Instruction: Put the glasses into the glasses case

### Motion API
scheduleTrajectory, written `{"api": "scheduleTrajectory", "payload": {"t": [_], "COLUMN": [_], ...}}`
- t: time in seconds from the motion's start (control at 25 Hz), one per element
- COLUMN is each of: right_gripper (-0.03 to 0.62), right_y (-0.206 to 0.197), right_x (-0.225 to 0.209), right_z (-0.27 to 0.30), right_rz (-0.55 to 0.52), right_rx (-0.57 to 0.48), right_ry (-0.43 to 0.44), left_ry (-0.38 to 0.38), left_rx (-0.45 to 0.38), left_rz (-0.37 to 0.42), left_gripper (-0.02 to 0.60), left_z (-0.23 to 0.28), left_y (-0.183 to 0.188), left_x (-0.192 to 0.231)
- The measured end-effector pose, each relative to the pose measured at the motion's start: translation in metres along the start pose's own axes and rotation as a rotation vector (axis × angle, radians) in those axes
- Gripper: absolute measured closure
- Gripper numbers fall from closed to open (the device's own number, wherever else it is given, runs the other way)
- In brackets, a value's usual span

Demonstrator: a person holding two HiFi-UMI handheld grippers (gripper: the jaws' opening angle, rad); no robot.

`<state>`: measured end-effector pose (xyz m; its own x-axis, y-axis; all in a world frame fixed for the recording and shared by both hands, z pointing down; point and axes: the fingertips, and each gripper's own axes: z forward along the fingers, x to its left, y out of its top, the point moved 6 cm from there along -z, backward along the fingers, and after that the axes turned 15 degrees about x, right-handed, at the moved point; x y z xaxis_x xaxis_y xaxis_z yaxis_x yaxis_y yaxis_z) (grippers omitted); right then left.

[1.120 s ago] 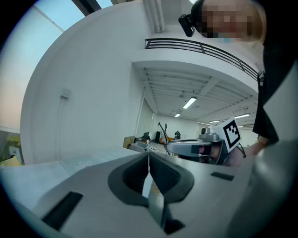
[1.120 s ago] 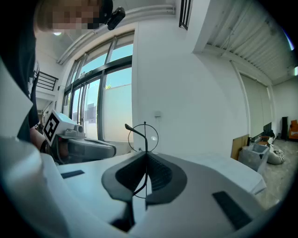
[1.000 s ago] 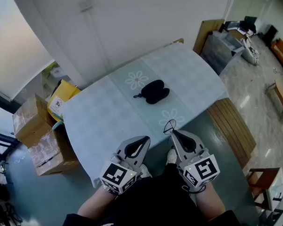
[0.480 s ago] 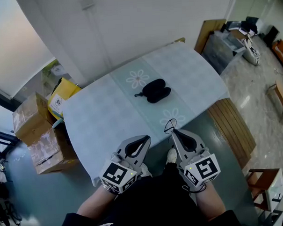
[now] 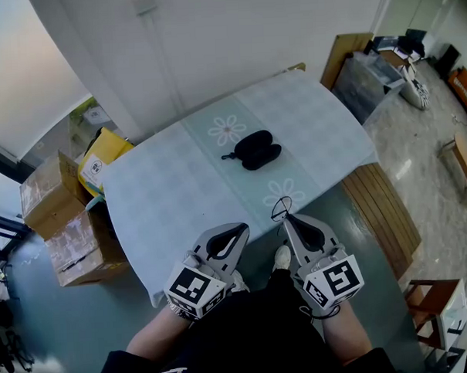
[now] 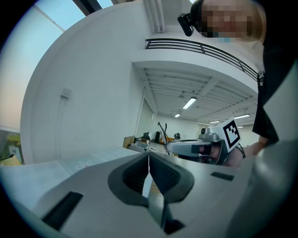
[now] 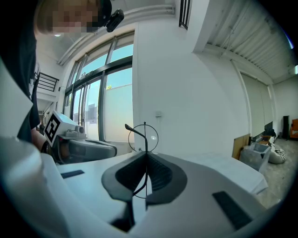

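A black glasses case (image 5: 251,150) lies in the middle of the table (image 5: 164,200), on its pale blue cloth; it looks opened into two halves. Thin wire-framed glasses (image 5: 279,209) stick up from my right gripper (image 5: 285,216), which is shut on them near the table's front edge. In the right gripper view the round lens rim and a temple of the glasses (image 7: 144,137) rise above the closed jaws of my right gripper (image 7: 146,155). My left gripper (image 5: 241,229) hangs beside it, shut and holding nothing, and its jaws meet in the left gripper view (image 6: 148,155).
Cardboard boxes (image 5: 61,220) and a yellow bag (image 5: 101,160) stand on the floor left of the table. A slatted wooden bench (image 5: 381,214) runs along the table's right side, with a clear storage bin (image 5: 364,79) beyond it.
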<state>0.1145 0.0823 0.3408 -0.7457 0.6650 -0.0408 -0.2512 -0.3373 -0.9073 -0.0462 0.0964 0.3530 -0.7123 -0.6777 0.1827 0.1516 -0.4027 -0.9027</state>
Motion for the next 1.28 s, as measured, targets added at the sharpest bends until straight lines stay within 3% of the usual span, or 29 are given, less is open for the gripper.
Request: {"api": "scheduleTrajectory", "payload": {"t": [1.28], "right_gripper": [0.569], "right_y": [0.002], "right_x": [0.008], "right_z": [0.012], "right_rz": [0.002], "right_rx": [0.026], "right_ry": [0.004], "left_ry": [-0.001], "left_rx": [-0.007], "left_rz": [-0.013], "left_gripper": [0.552], "left_z": [-0.009], "left_y": [-0.006], "left_x": [0.010]}}
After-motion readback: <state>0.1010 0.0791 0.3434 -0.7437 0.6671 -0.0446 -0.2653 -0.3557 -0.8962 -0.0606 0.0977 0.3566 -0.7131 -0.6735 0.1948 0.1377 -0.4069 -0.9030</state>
